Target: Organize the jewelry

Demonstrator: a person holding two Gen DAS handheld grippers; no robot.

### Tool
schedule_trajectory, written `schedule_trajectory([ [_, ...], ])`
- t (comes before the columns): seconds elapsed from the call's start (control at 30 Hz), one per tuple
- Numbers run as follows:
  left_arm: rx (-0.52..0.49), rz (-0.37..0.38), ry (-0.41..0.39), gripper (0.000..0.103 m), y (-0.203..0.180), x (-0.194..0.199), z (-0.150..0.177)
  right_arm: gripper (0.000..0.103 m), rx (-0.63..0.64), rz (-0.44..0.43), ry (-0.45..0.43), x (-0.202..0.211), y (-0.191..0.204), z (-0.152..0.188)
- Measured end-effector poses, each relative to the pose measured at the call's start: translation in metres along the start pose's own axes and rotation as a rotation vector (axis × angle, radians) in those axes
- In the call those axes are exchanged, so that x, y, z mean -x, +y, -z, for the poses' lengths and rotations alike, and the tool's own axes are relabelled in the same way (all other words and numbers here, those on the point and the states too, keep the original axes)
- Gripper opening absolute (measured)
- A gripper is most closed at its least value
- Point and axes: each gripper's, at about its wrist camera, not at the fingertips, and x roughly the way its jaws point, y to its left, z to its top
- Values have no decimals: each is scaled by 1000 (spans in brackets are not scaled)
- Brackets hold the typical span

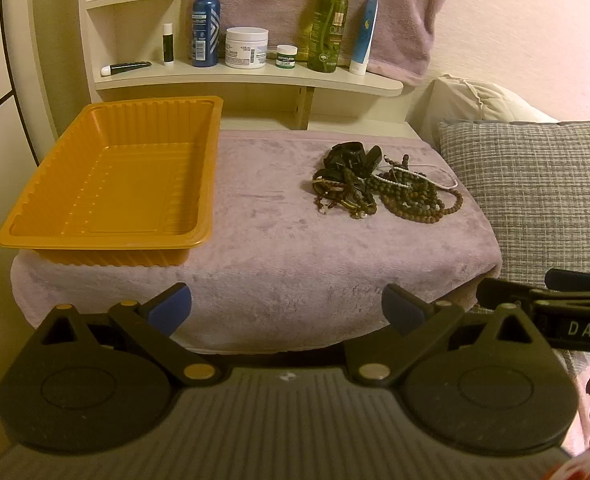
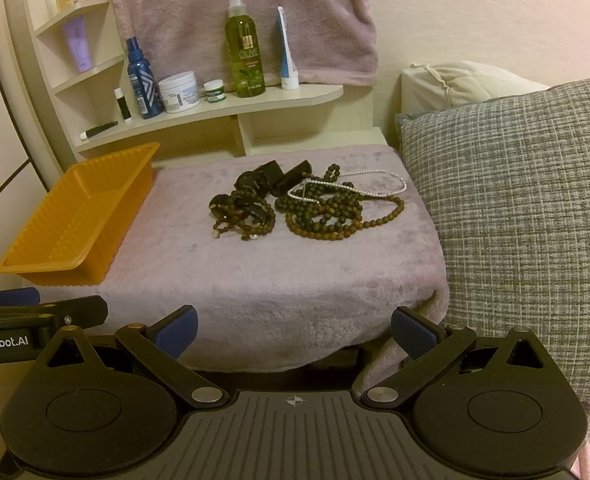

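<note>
Two grippers: both held low at the near edge of the stand, neither touching anything.
Left gripper (image 1: 287, 306): blue-padded fingers spread wide, nothing between them; aimed at the bare middle of the cloth.
Right gripper (image 2: 294, 330): fingers likewise spread apart and empty; pointed roughly toward the jewelry.
Jewelry: tangled heap of dark wooden bead necklaces and bracelets (image 2: 295, 204), with a thin white bead strand (image 2: 375, 178) looped across its far right side; lies right of centre toward the far side of the mauve plush cloth (image 1: 275, 248).
Tray: empty orange ribbed plastic tray (image 1: 111, 184) on the left of the cloth, well apart from the heap; judged to be the destination.
Heap vs. grippers: well ahead of both, far-right of the left one, nearly straight ahead of the right one.
Placement note: soft cloth probably keeps beads from rolling.
Stage (judgement): sorting not yet begun; spread fingers suit a first pick.
Risk: strands intertwined, one pull may drag several.
</note>
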Motion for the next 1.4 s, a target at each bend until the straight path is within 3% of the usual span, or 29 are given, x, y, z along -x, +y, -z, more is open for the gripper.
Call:
schedule_trajectory([
  [1.13, -3, 11, 0, 99, -6, -2, 0, 102, -2, -1, -1, 0, -1, -1],
  [1.4, 47, 61, -19, 96, 5, 2, -3, 102, -25, -3, -32, 2, -3, -1],
])
